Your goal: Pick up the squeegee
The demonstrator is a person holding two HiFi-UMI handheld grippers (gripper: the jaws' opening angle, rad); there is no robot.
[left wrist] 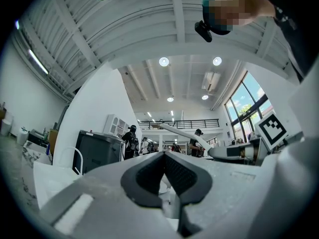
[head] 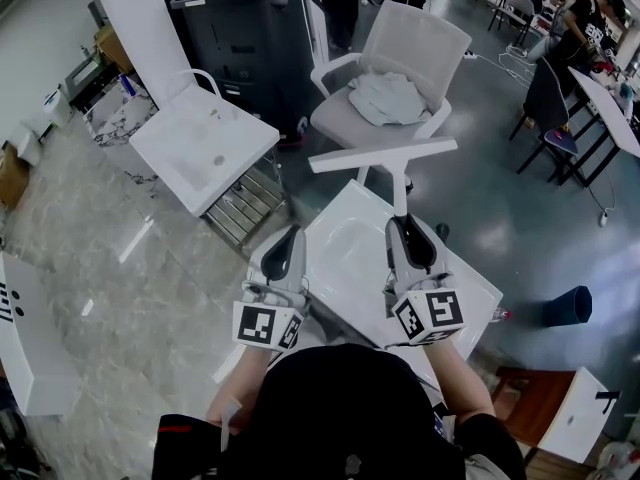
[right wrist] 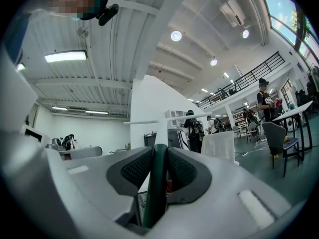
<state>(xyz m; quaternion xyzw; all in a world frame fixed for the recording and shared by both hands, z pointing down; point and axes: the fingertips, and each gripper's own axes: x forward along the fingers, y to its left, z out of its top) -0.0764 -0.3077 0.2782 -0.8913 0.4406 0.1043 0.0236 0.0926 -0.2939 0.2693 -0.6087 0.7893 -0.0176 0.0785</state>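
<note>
The squeegee is a white T shape. In the head view its long blade (head: 383,155) lies crosswise above the stem (head: 400,196), which runs down into my right gripper (head: 404,224). That gripper is shut on the squeegee's dark green handle (right wrist: 155,183), which stands upright between the ribbed pads in the right gripper view, with the white blade (right wrist: 164,118) beyond. My left gripper (head: 292,232) hovers to the left at about the same height, apart from the squeegee. Its jaws (left wrist: 164,156) meet with nothing between them. From there the squeegee (left wrist: 185,134) and the right gripper (left wrist: 238,151) show off to the right.
A white sink basin (head: 340,268) lies right below both grippers, and a second one (head: 205,148) rests on a metal rack at the left. Behind are a white office chair (head: 400,63) with a cloth on it, a dark cabinet (head: 250,38) and a blue bin (head: 568,306).
</note>
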